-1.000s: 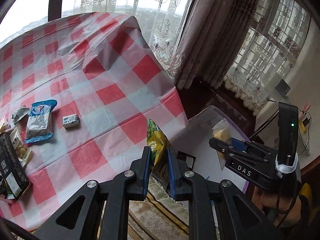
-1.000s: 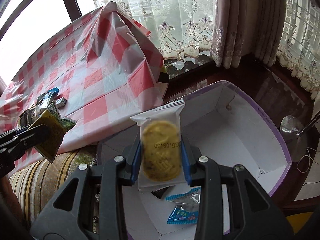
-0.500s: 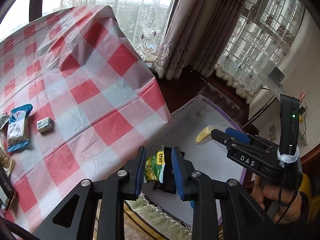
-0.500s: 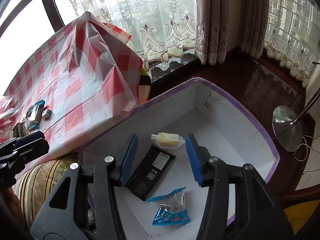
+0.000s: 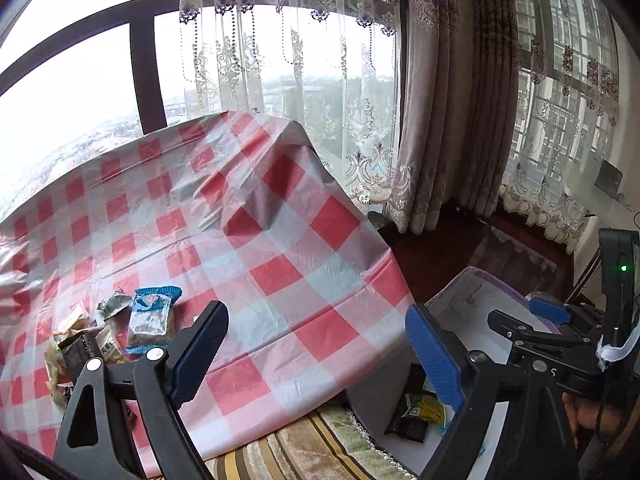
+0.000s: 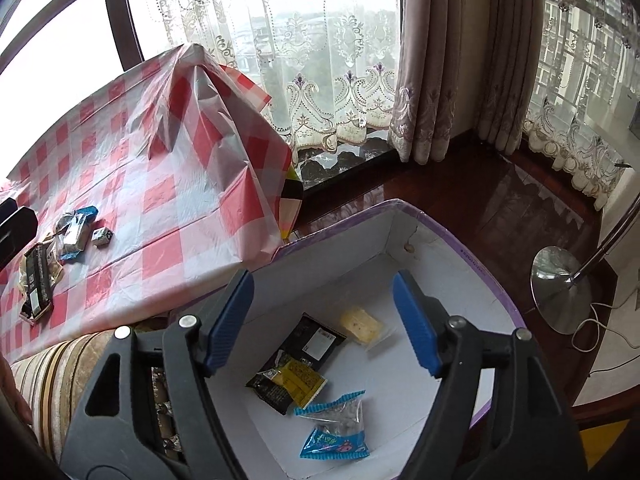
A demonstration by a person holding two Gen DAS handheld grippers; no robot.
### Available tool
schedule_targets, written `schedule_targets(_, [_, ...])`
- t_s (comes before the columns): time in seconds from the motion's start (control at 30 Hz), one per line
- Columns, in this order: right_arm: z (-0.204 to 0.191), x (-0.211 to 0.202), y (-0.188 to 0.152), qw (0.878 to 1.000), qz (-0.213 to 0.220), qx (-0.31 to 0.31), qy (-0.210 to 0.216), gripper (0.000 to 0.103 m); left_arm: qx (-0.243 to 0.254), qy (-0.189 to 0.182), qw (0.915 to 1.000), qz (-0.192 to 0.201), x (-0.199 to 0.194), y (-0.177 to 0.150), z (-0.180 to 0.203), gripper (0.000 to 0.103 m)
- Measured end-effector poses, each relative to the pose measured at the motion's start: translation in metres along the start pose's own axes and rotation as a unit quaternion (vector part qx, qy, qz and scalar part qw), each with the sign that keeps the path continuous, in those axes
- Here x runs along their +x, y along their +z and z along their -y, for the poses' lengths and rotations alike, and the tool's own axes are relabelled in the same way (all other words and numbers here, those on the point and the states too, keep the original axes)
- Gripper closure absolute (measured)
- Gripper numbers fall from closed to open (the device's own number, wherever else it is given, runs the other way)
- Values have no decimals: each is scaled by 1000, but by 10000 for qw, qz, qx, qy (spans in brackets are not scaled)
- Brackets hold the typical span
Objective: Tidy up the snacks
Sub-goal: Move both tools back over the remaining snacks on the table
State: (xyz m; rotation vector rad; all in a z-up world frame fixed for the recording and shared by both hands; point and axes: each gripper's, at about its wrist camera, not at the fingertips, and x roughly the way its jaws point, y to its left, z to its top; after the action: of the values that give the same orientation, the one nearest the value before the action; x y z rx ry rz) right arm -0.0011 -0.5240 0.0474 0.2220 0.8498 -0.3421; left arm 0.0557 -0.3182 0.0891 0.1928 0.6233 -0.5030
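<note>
Snacks lie in two places. Below and ahead of the right gripper (image 6: 322, 320), whose jaws are spread wide and hold nothing, the box (image 6: 336, 248) contains a black pack (image 6: 316, 338), a yellow biscuit (image 6: 362, 324), a green-yellow pack (image 6: 298, 378) and a blue-edged pack (image 6: 336, 424). The left gripper (image 5: 316, 344) is spread and empty too; ahead to its left, on the checked cloth (image 5: 280, 264), a pile of snacks (image 5: 112, 332) remains. The box sits at its lower right.

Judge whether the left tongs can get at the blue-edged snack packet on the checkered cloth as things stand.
Probably yes: the left tongs are open and empty, and the blue-edged packet lies exposed on the cloth just ahead, though other wrappers crowd its left side.
</note>
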Motion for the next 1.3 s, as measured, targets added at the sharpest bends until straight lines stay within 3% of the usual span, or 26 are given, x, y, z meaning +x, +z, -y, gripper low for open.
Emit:
schedule_targets(0.07, [-4, -3, 1, 10000, 51, -72, 0, 27, 162, 123, 9996, 171, -4, 0, -1, 12])
schedule_targets(0.23, [-16, -7, 2, 9997, 84, -184, 131, 26, 244, 327, 9992, -4, -3, -8, -13, 12])
schedule_targets(0.3, [-26, -7, 0, 9994, 67, -251, 211, 26, 110, 137, 9996, -210, 0, -15, -20, 12])
schedule_targets(0.63, [-84, -8, -8, 9953, -72, -701, 665, 26, -762, 176, 9949, -644, -8, -40, -67, 13])
schedule_targets(0.77, [-110, -7, -11, 9913, -121, -878, 975, 26, -1377, 326, 9870, -760, -13, -51, -100, 17])
schedule_targets(1.03, [-155, -1, -13, 9861, -213, -1143, 1190, 26, -2291, 1009, 9643, -860, -22, -73, -162, 24])
schedule_targets(1.3, [-183, 10, -9, 9835, -250, -1268, 1269, 26, -2749, 1264, 9482, -972, -19, -86, -196, 27])
